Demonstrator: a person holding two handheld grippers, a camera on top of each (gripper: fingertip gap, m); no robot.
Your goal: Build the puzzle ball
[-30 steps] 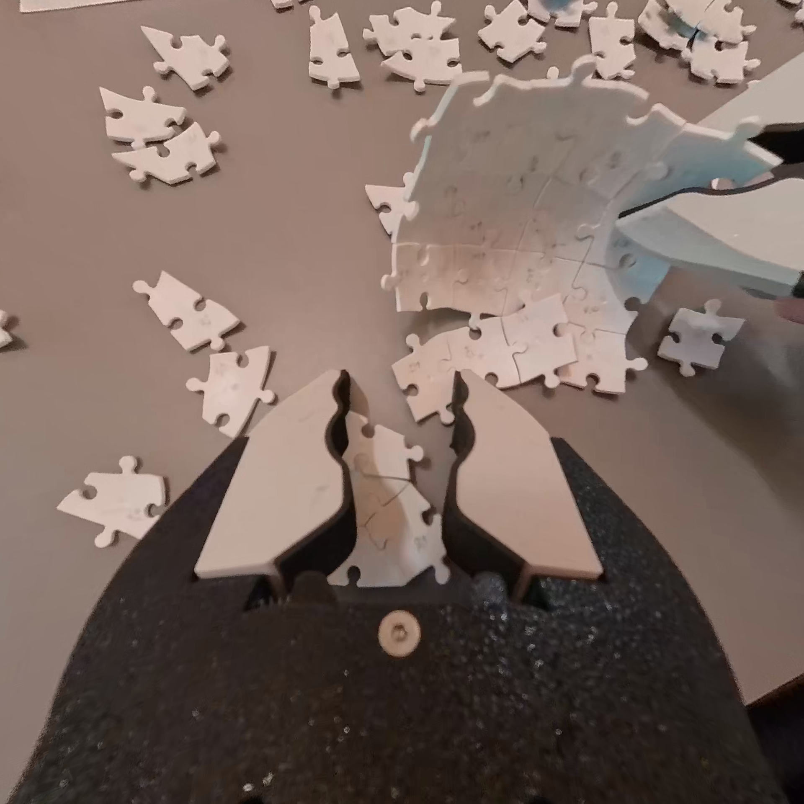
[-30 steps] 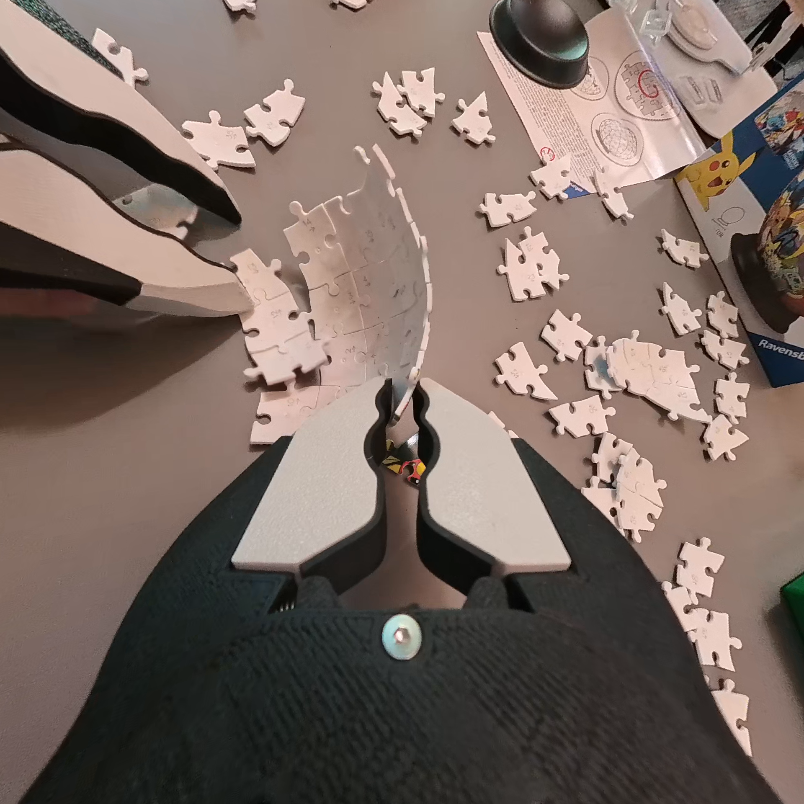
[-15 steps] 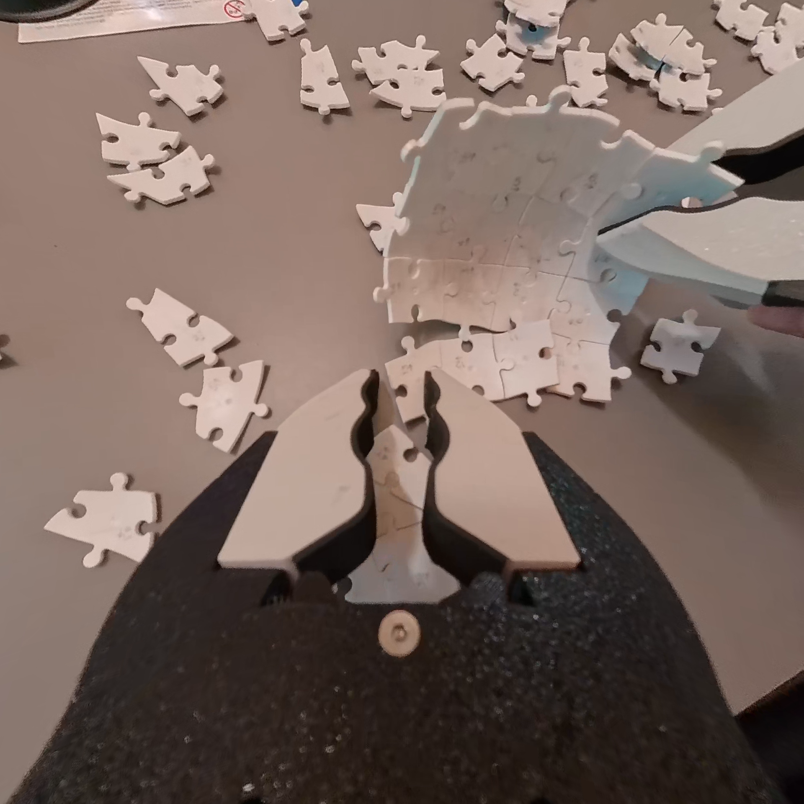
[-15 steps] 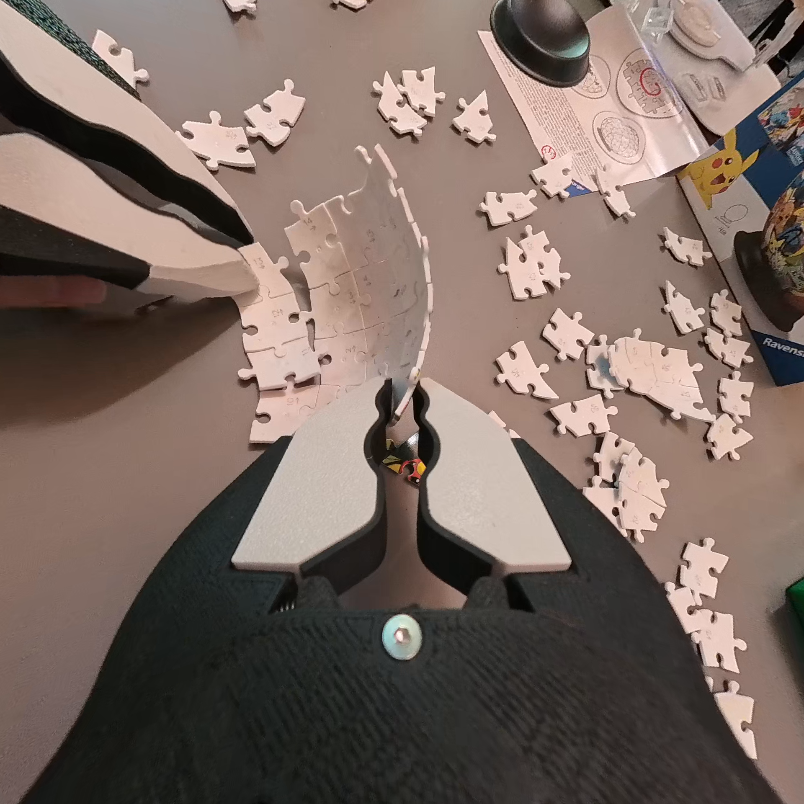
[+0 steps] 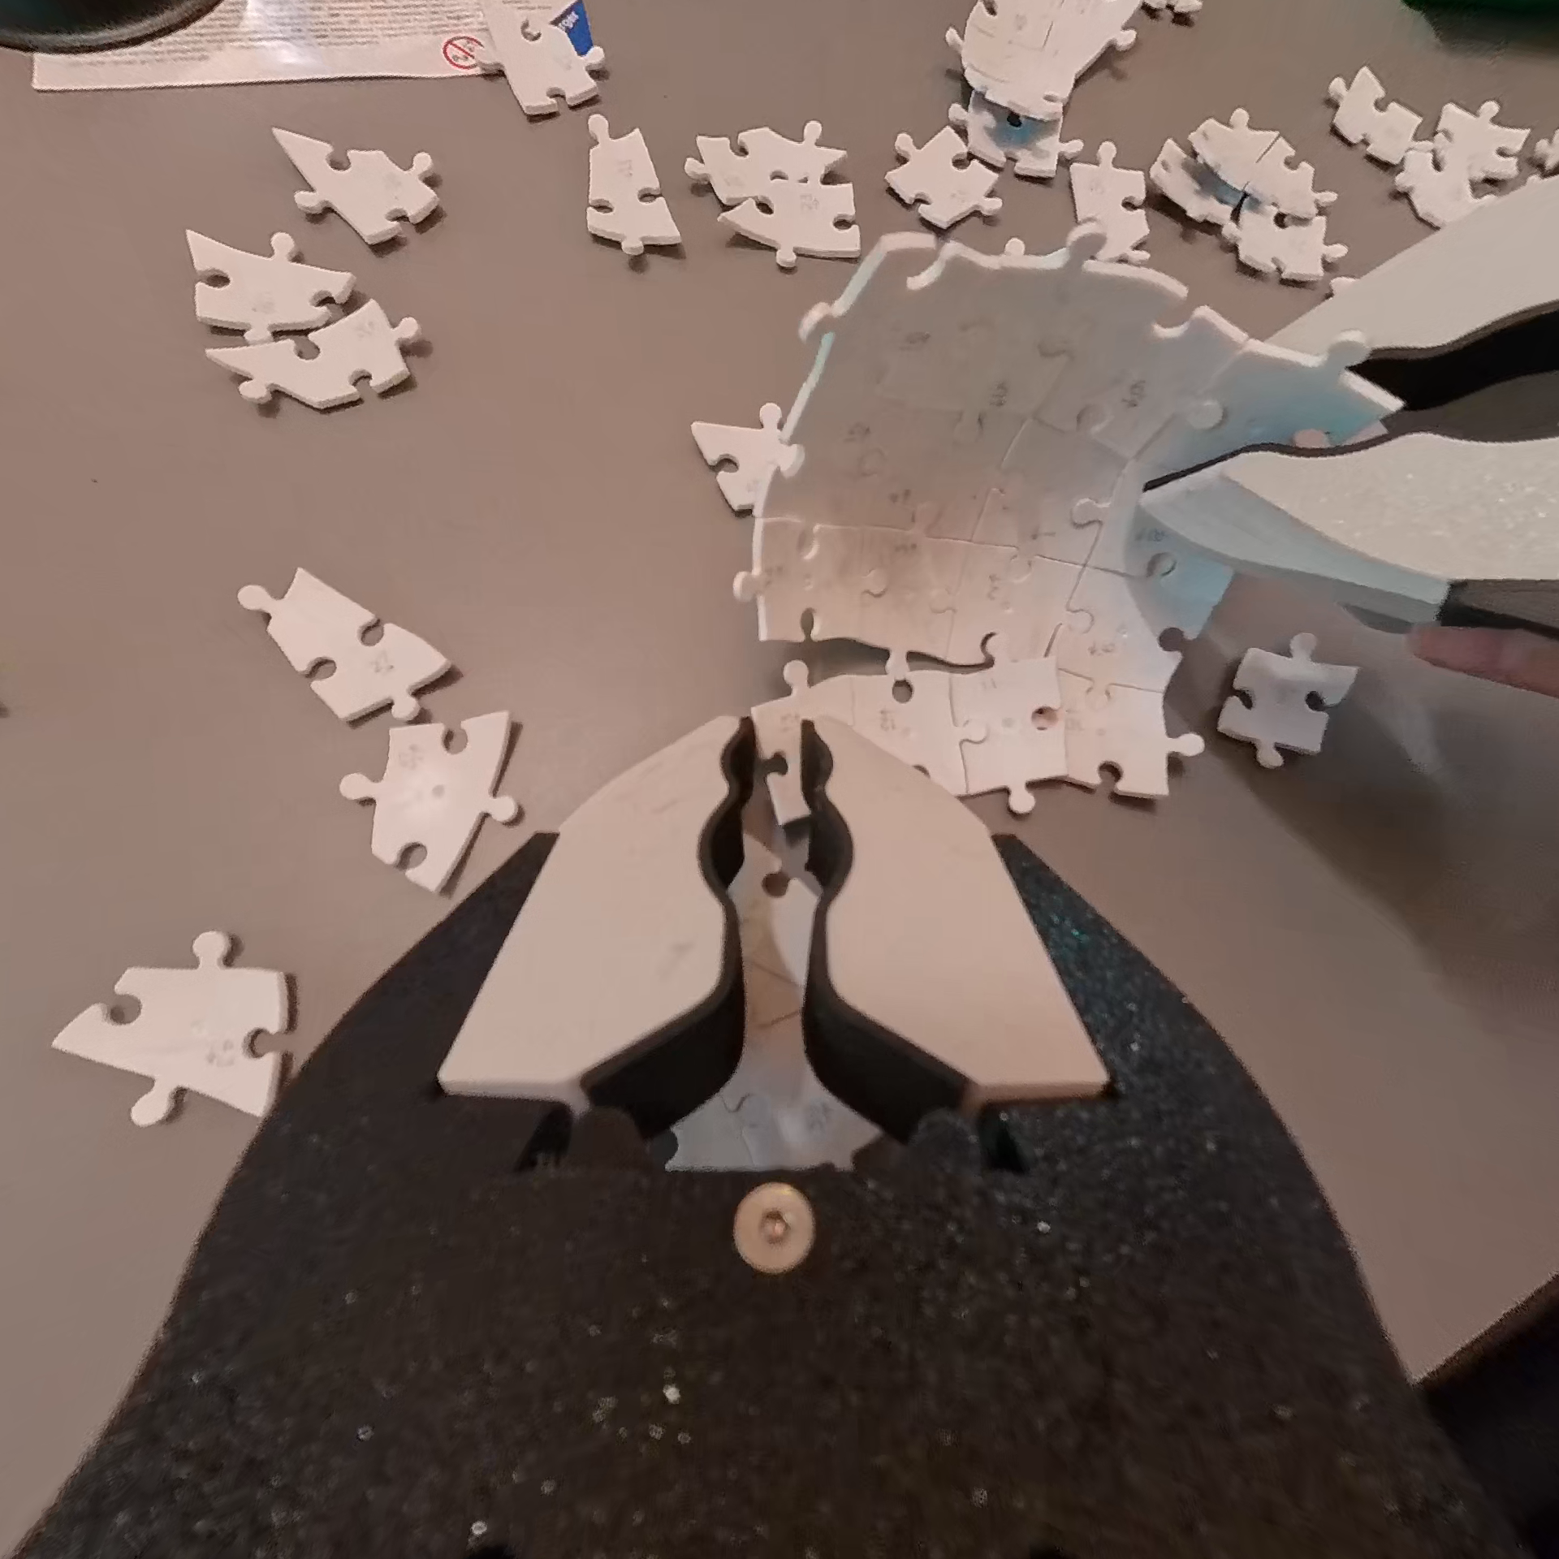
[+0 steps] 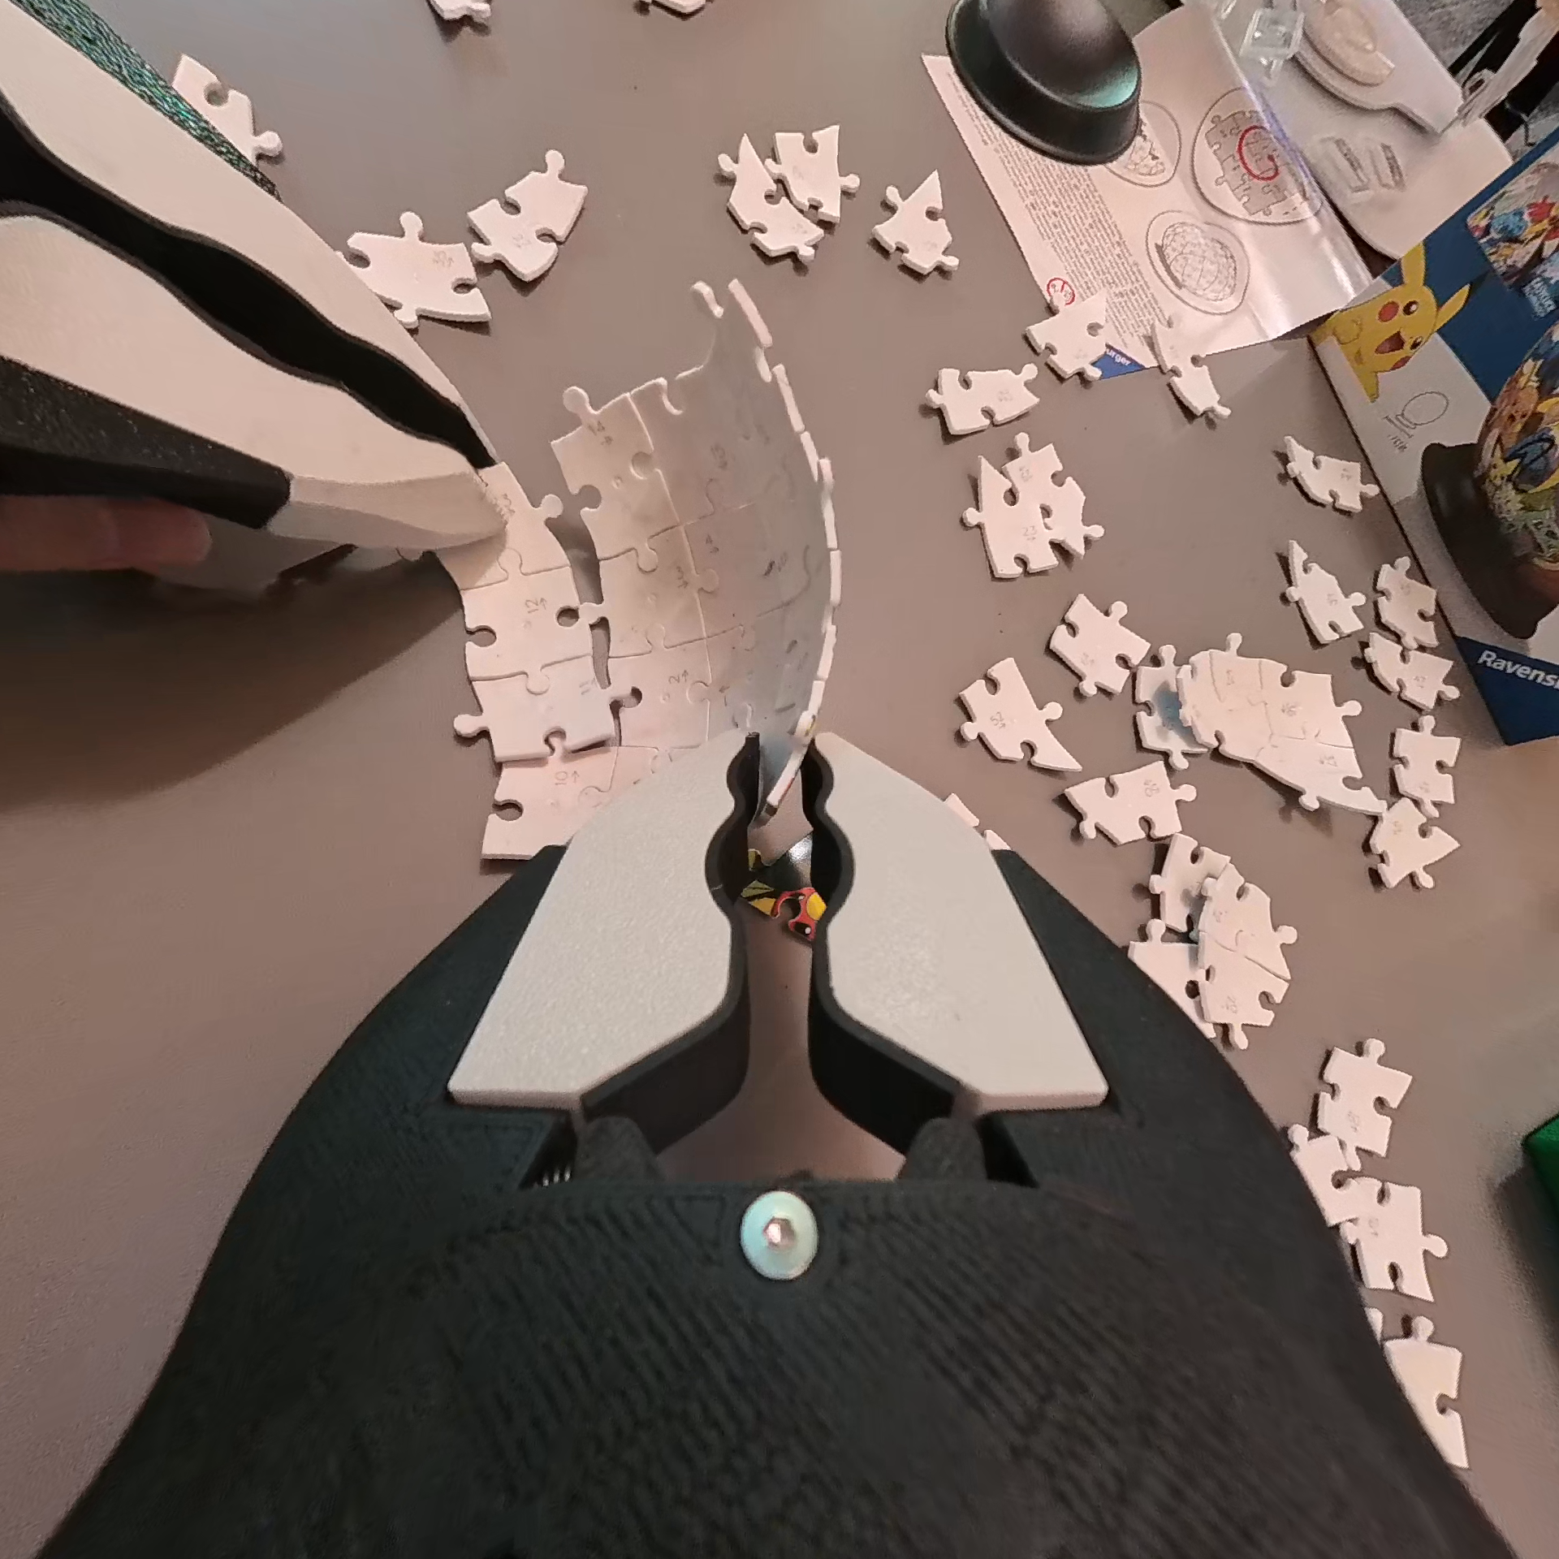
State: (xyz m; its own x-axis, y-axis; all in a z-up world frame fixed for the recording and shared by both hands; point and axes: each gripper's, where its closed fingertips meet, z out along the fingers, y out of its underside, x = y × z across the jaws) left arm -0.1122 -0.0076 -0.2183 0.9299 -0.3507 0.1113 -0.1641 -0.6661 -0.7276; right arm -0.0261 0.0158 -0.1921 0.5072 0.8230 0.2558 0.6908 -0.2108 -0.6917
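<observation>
A curved shell of joined white puzzle pieces (image 5: pixel 970 472) stands on edge on the grey table; it also shows in the right wrist view (image 6: pixel 725 540). A strip of joined pieces (image 5: pixel 1004 725) lies at its base, partly apart from it (image 6: pixel 531 624). My right gripper (image 6: pixel 780 751) is shut on the shell's near edge, and printed colour shows between its fingers. It reaches in from the right in the left wrist view (image 5: pixel 1215 455). My left gripper (image 5: pixel 776 734) is shut on the end piece of the strip; its tips meet that piece in the right wrist view (image 6: pixel 485 493). More joined pieces lie under it.
Several loose white pieces (image 5: pixel 363 650) (image 6: pixel 1029 506) lie all around. An instruction sheet (image 6: pixel 1181 194), a black stand (image 6: pixel 1046 76) and the puzzle box (image 6: pixel 1476 405) are at the far right. A green object (image 6: pixel 1544 1156) is at the right edge. A person's finger (image 5: pixel 1485 666) shows behind the right gripper.
My left gripper has moved forward to the strip's end and its jaws have narrowed from open to shut on it. My right gripper has kept still, holding the shell.
</observation>
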